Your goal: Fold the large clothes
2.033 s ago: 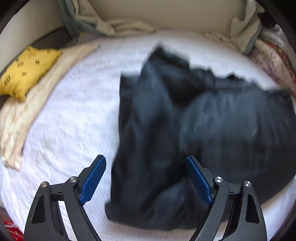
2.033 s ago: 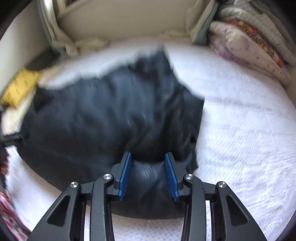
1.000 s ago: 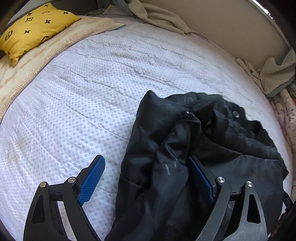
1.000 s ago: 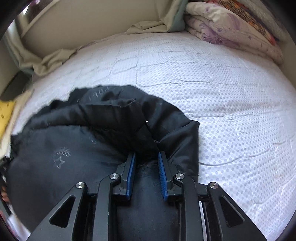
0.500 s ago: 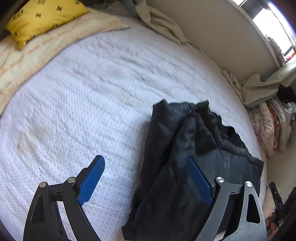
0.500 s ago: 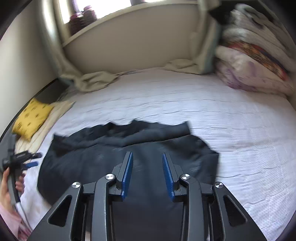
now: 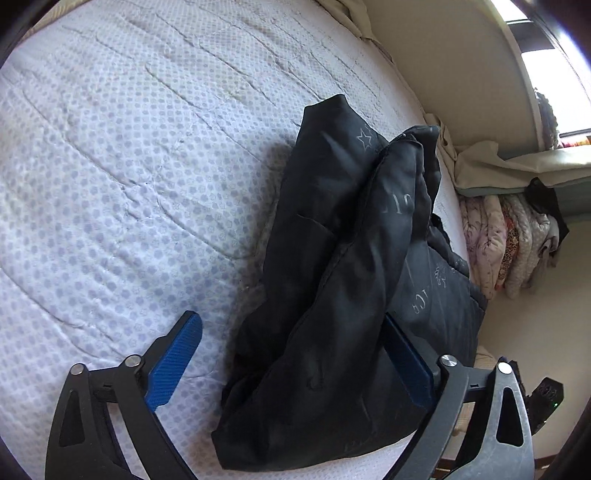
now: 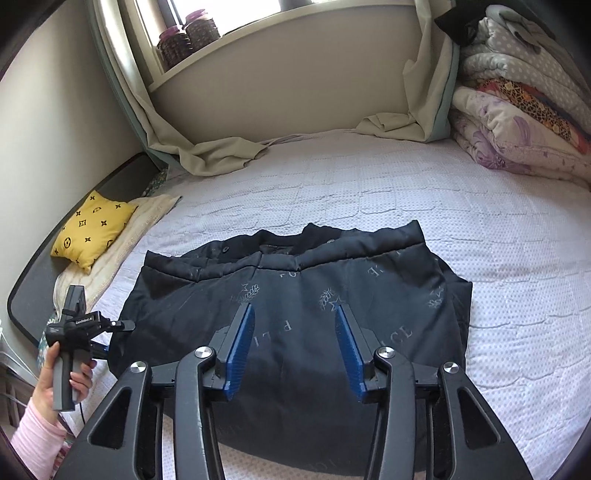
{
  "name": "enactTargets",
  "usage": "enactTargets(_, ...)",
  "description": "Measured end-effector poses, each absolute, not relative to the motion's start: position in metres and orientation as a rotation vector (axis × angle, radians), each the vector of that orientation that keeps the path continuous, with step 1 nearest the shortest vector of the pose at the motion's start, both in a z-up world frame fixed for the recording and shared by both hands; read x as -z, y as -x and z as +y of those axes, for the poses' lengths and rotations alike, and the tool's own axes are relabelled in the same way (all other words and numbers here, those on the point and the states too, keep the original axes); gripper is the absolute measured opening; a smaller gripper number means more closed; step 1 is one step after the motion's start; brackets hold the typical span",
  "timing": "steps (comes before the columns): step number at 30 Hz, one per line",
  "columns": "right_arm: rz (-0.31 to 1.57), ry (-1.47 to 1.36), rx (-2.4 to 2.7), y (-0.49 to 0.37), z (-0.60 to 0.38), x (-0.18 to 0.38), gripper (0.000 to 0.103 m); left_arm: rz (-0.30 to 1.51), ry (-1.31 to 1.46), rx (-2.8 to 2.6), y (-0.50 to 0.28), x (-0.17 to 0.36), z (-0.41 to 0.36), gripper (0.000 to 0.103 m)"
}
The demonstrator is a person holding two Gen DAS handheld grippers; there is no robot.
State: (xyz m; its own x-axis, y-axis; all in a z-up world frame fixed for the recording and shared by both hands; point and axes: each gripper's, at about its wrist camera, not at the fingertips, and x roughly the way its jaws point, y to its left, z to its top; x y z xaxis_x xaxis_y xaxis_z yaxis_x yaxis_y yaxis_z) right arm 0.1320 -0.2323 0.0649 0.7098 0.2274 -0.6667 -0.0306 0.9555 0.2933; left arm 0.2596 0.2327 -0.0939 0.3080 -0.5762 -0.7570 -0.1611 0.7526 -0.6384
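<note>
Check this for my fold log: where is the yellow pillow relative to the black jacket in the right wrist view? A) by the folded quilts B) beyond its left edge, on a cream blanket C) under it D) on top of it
B: the pillow lies on the blanket, off the jacket's left side.

Home bedroom. Evidence: quilted dotted mattress (image 8: 406,192) fills floor area; yellow cushion (image 8: 94,227) at edge; folded quilts (image 8: 517,122) stacked by wall; curtains (image 8: 221,155) pooling under window sill w/ jars (image 8: 186,35).
</note>
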Motion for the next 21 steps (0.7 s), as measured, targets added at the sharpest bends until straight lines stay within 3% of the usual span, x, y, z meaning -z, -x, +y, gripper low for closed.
enactTargets(16, 0.847, -0.416, -0.216, -0.146, -0.232, -0.044, 0.045, 1.188, 0.677, 0.377, -0.273, 0.102, 0.187, 0.102)
enactTargets(21, 0.880, -0.391, -0.259, -0.155, -0.210, -0.036, 0.045, 1.198, 0.759, 0.403, -0.272, 0.104, 0.194, 0.074)
